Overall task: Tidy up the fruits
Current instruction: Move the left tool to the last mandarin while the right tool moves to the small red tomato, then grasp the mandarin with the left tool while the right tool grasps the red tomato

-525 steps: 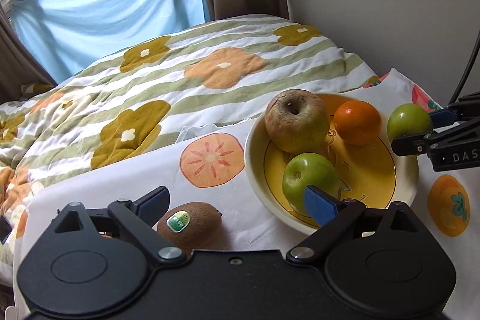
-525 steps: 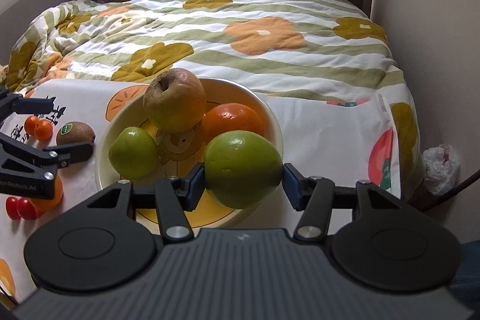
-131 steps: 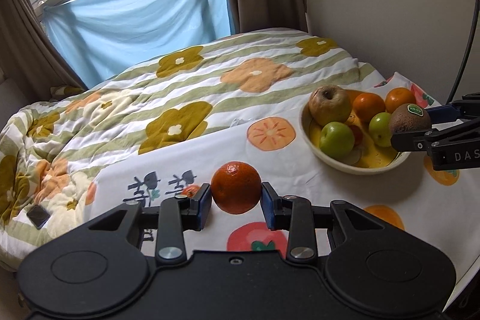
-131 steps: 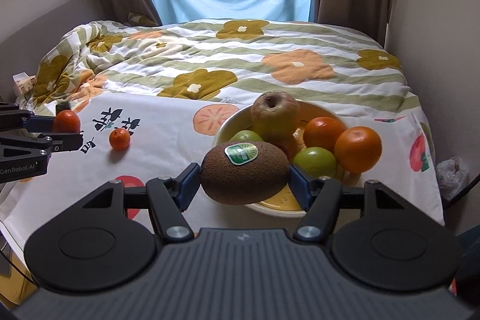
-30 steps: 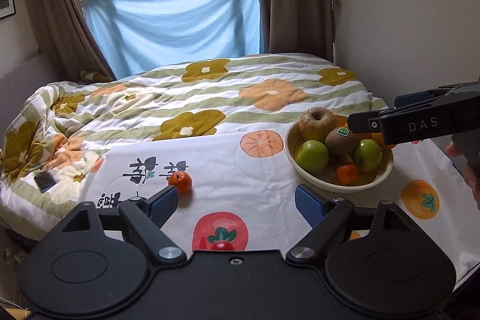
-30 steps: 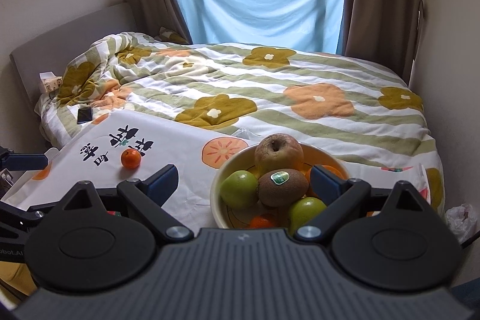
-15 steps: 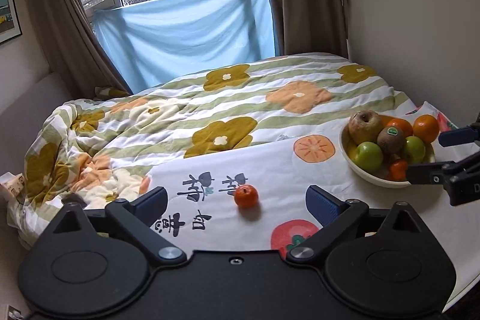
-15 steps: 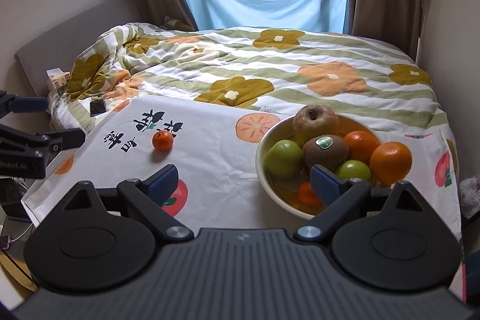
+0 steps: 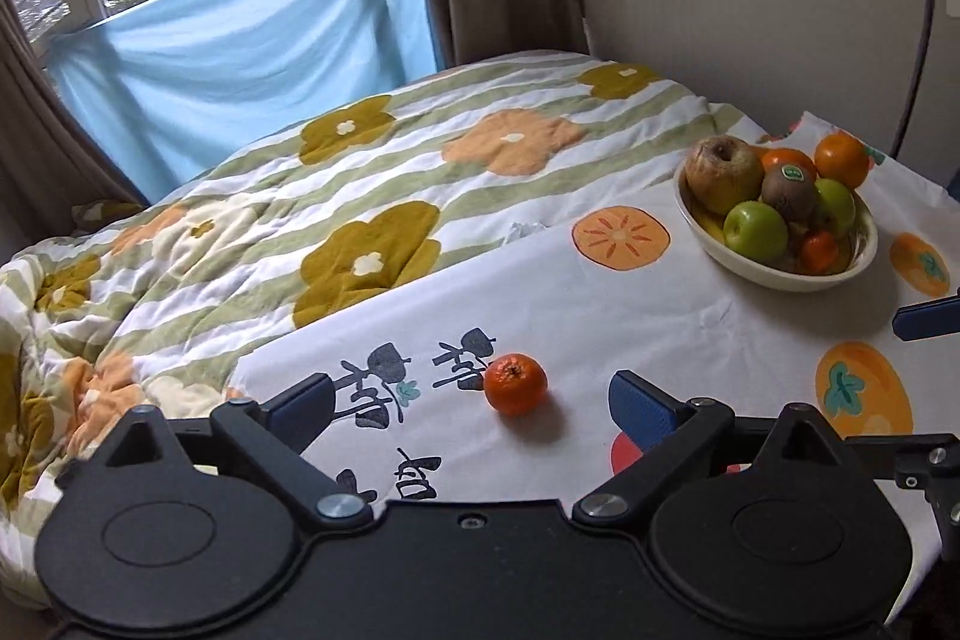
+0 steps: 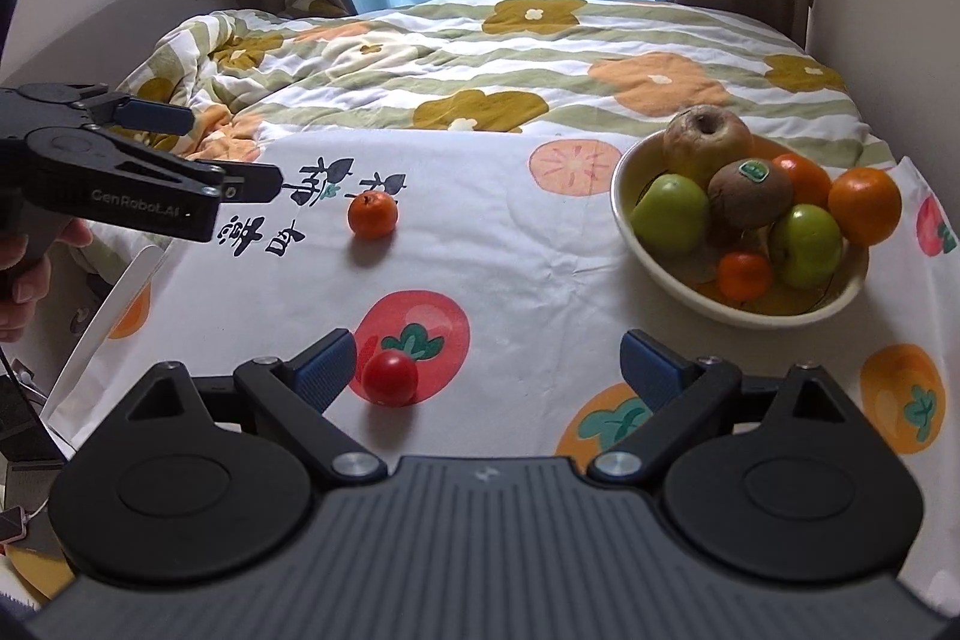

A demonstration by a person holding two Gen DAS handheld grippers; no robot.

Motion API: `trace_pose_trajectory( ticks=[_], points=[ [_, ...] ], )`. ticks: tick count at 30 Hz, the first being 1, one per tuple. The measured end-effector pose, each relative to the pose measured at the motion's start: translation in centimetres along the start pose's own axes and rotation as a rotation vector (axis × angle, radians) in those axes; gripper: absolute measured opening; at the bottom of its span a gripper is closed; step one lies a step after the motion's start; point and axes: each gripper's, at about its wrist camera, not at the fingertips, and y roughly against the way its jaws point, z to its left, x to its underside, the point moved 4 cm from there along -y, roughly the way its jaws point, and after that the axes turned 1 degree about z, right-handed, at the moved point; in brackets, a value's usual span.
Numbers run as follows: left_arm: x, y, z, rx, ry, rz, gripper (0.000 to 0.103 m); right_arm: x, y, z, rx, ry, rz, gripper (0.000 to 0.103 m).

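A small tangerine [image 9: 516,383] lies on the fruit-print cloth just ahead of my left gripper [image 9: 468,400]. Its jaws stand wide and are closing, with nothing between the pads. From the right wrist view, the left gripper [image 10: 216,151] hovers to the left of the tangerine [image 10: 372,214], apart from it. My right gripper [image 10: 489,370] is open over the cloth, and a small red tomato [image 10: 390,379] sits beside its left finger. The cream bowl [image 10: 750,319] at right holds a brownish apple [image 10: 705,142], a kiwi [image 10: 750,193], green apples and oranges.
Behind the cloth-covered table lies a flowered quilt [image 9: 372,172] on a bed. Brown curtains and a blue sheet [image 9: 240,58] hang at the window. A wall and a cable [image 9: 918,58] stand at the right. A person's hand [image 10: 18,274] holds the left gripper near the table's left edge.
Both grippers have moved left, away from the bowl, and lower toward the cloth. The tangerine looms larger in the left view, and the red tomato has come into the right view.
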Motion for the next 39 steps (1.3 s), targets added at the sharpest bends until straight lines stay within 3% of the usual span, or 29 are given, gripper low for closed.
trace_pose_trajectory(
  ticks=[6, 11, 14, 22, 29, 39],
  points=[
    [0.5, -5.0, 0.3, 0.101, -0.103, 0.039, 0.084, 1.4, -2.7, 2.1, 0.037, -0.08, 0.045, 0.103],
    [1.0, -8.4, 0.3, 0.15, -0.138, 0.063, 0.071, 2.2, -4.3, 3.2, 0.048, -0.115, 0.068, 0.103],
    [1.3, -9.8, 0.1, 0.167, -0.151, 0.07, 0.068, 2.5, -5.1, 3.5, 0.056, -0.121, 0.082, 0.103],
    [1.6, -10.8, 0.0, 0.224, -0.149, 0.068, 0.043, 2.4, -6.5, 4.5, 0.055, -0.116, 0.109, 0.087],
    [2.2, -10.3, 0.6, 0.197, -0.177, 0.065, 0.042, 2.1, -7.2, 5.0, 0.052, -0.079, 0.127, 0.077],
    [4.6, -8.6, 3.1, 0.119, -0.105, 0.083, 0.042, 1.9, -8.0, 5.3, 0.034, -0.043, 0.146, 0.065]
  ],
)
